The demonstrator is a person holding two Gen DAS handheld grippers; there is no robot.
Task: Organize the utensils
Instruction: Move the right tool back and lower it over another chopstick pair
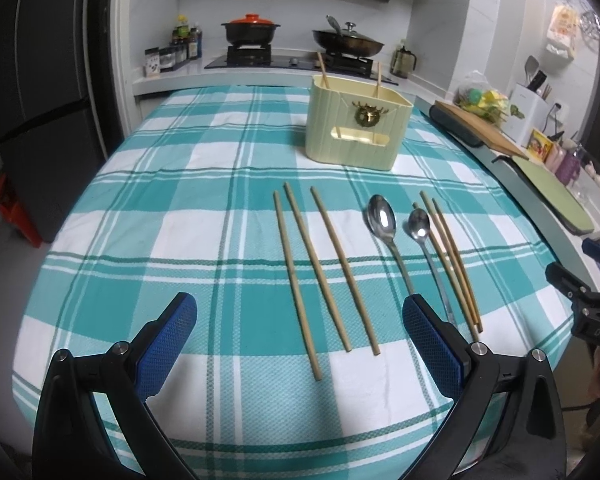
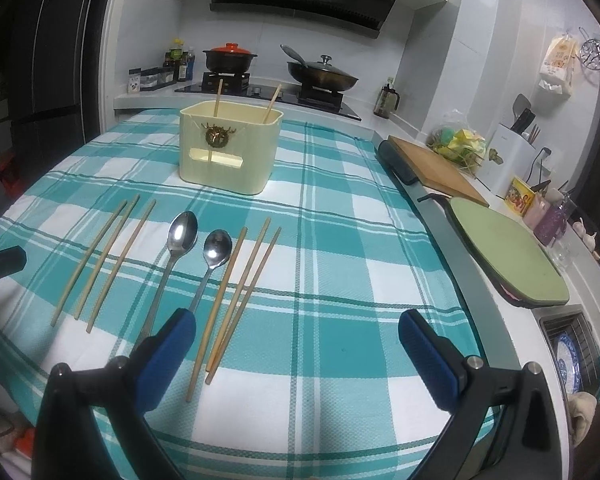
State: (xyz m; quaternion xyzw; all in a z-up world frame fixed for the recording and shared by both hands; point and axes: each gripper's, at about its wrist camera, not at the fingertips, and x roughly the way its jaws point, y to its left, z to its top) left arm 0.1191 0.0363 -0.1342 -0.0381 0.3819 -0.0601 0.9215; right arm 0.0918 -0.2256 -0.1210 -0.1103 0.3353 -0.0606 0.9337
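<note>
On the teal plaid tablecloth point(image 1: 180, 200) lie three wooden chopsticks point(image 1: 318, 268) point(image 2: 107, 257), a large spoon point(image 1: 382, 216) point(image 2: 182, 232), a small spoon point(image 1: 419, 224) point(image 2: 217, 246) and three more chopsticks point(image 1: 452, 260) point(image 2: 238, 295). Behind them stands a cream utensil holder point(image 1: 358, 124) point(image 2: 230, 148) with two chopsticks upright inside. My left gripper point(image 1: 300, 312) hovers open over the near ends of the left chopsticks. My right gripper point(image 2: 298, 326) is open and empty, its left finger point(image 2: 168, 356) hiding the spoon handles' ends.
A stove with a red-lidded pot point(image 2: 229, 58) and a wok point(image 2: 322, 72) lines the back counter. A wooden cutting board point(image 2: 440, 168), a green board point(image 2: 508, 252) and a dish rack point(image 2: 572, 352) run along the right. A dark fridge point(image 1: 40, 100) stands left.
</note>
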